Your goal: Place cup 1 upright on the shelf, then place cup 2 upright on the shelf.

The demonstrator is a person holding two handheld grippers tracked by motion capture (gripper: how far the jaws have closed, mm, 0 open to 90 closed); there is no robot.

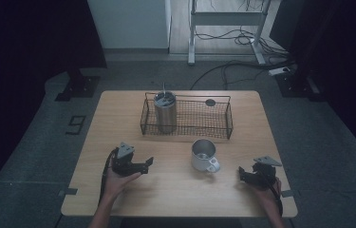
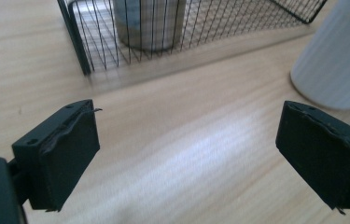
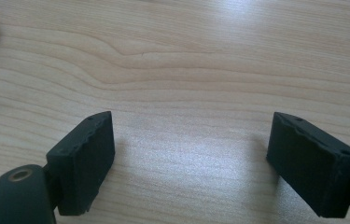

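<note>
The pale wooden table [image 1: 118,123] carries a black wire-mesh basket [image 1: 218,118] holding a tall steel tumbler [image 1: 165,114]; just in front of the basket stands a white-handled metal mug [image 1: 204,155]; the left gripper [image 1: 148,163], jaws apart and empty, sits left of the mug; the right gripper [image 1: 240,173] rests released on bare wood. Likely next: approach level, centre the mug between the pads, then clench gently.

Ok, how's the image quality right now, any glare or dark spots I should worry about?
High view: dim overall, floor and corners nearly black, yet the mug and wire basket read clearly. Left gripper view: bright, a pale sheen on the table; the mug's side is soft and washed out. Right gripper view: sharp wood grain, mild glare at the top edge.
</note>
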